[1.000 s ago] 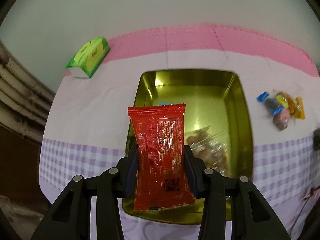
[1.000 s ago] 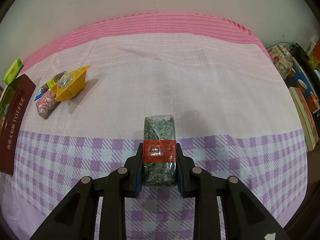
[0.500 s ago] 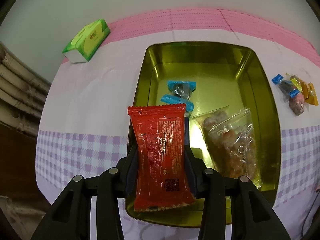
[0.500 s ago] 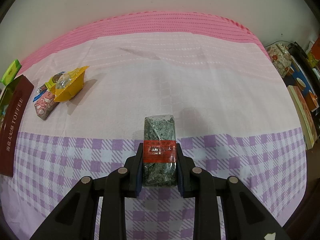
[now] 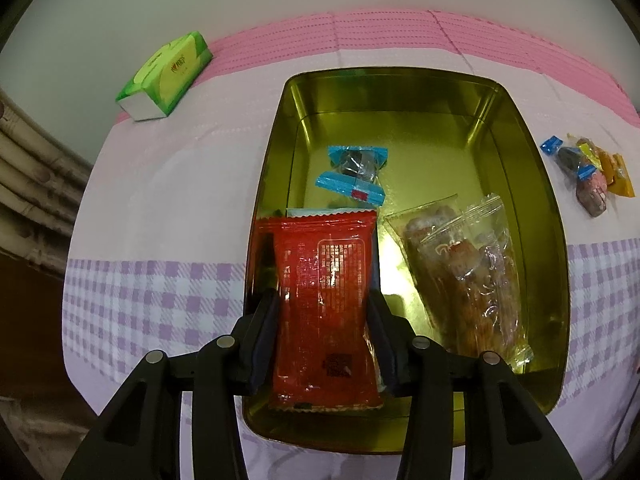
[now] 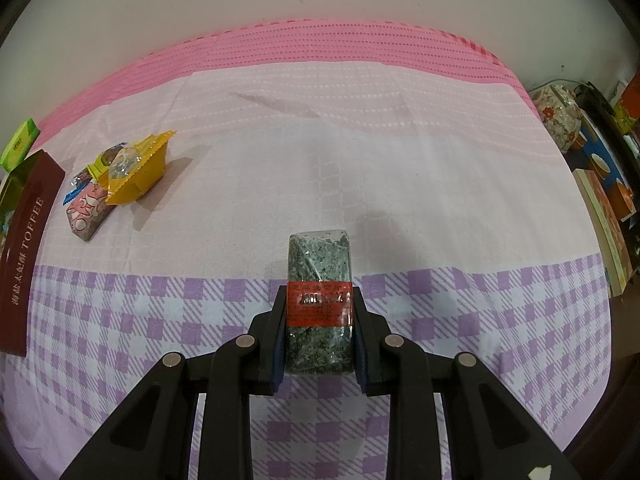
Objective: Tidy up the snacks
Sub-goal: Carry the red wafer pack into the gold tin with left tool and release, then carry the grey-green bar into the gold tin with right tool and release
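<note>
Over the gold tin [image 5: 536,216], my left gripper [image 5: 324,332] eases its jaws, seemingly still touching the red packet [image 5: 324,304], while my right gripper [image 6: 320,332] clamps a green-flecked bar [image 6: 320,280].

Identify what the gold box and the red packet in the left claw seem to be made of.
Gold box: apparently tin-plated metal, glossy; its walls mirror the light and contents. Red packet: likely thin plastic film, shiny, with wrinkles, glare and crimped zigzag ends.

Dim, sharp — glare, fisheye-bowed edges
</note>
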Available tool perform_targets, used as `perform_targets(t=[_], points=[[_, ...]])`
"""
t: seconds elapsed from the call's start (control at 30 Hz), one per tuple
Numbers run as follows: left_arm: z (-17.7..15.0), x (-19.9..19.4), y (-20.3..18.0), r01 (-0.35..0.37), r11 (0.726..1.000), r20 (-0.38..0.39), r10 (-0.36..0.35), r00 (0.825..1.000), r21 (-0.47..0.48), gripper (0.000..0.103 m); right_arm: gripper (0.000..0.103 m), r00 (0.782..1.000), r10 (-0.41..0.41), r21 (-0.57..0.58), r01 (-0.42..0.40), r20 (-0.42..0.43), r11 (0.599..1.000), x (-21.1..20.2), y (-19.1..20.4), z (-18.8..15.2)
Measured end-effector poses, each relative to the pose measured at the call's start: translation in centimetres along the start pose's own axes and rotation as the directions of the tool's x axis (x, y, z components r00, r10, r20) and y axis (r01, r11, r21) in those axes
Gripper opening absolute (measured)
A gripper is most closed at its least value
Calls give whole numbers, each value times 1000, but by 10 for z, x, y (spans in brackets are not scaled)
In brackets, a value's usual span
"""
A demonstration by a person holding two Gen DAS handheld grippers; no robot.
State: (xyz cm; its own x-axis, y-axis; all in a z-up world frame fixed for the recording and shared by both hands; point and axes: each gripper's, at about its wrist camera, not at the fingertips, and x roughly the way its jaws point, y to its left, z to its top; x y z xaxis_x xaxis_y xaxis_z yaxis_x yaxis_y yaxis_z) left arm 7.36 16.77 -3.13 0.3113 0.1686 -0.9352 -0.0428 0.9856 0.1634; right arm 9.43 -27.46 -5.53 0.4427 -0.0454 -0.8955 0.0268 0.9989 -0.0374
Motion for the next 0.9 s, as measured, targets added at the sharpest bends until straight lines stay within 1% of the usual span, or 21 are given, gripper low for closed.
perform_targets(t=[0.2, 0.33, 0.57, 0.63, 0.7, 0.9], points=[[-2, -15, 1, 11, 1000, 58, -11, 998, 6, 47, 24, 1000, -5, 3, 5, -1, 1000, 0, 0, 1], [-4, -26, 7, 30, 999, 103, -27, 994, -23, 53, 24, 1000, -25, 7, 25, -3, 1000, -1, 1, -2], [-11, -38, 17, -3, 995, 182, 20, 983, -96, 55, 24, 998, -56, 32, 56, 3, 998, -3, 5, -5], [-13, -40, 21, -5, 992, 200, 31, 979, -127, 59, 24, 997, -71, 35, 71, 3, 997, -3, 8, -3], [-15, -41, 27, -20, 989, 217, 52, 975, -149, 60, 24, 996, -85, 41, 85, 6, 996, -3, 10, -4], [-23, -39, 40, -20, 981, 228, 64, 972, -192, 62, 24, 996, -87, 55, 86, 9, 995, -7, 25, -3]])
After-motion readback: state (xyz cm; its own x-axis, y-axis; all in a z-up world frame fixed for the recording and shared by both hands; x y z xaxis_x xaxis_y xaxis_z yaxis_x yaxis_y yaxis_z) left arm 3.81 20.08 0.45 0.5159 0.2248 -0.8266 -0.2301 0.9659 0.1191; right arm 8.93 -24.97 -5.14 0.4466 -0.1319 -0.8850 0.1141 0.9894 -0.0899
